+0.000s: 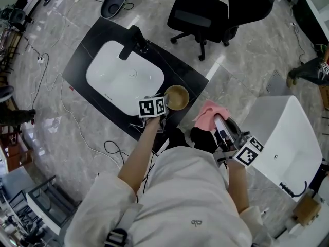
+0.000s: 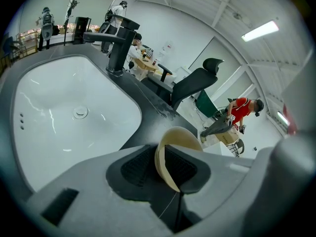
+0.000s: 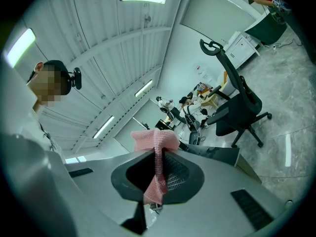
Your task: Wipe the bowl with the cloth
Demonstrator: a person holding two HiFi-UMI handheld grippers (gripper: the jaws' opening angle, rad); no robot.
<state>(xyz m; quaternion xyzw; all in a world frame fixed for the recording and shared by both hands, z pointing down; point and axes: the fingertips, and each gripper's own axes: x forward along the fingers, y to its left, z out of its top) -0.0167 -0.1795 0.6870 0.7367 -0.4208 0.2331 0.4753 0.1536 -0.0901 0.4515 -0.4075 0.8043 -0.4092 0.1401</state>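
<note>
In the head view the left gripper (image 1: 165, 106) is covering the bowl's (image 1: 177, 97) edge on the side away from the chair (image 1: 203, 14). The left gripper view is showing only a slice of rim, the rest being lost behind the jaws. Those jaws are clamping the bowl's wall, one inside it and one outside. The bowl is facing mouth-up over the black counter (image 1: 180, 73), just beside the sink (image 1: 123, 78). Whether it is touching the counter cannot be told. The right gripper (image 1: 217, 120) is pinching the pink cloth (image 1: 208, 112). The cloth is running lengthwise along the jaws, with a bunch sticking out past their tips. It is hanging off the counter, beyond the bowl from the sink and apart from the bowl.
</note>
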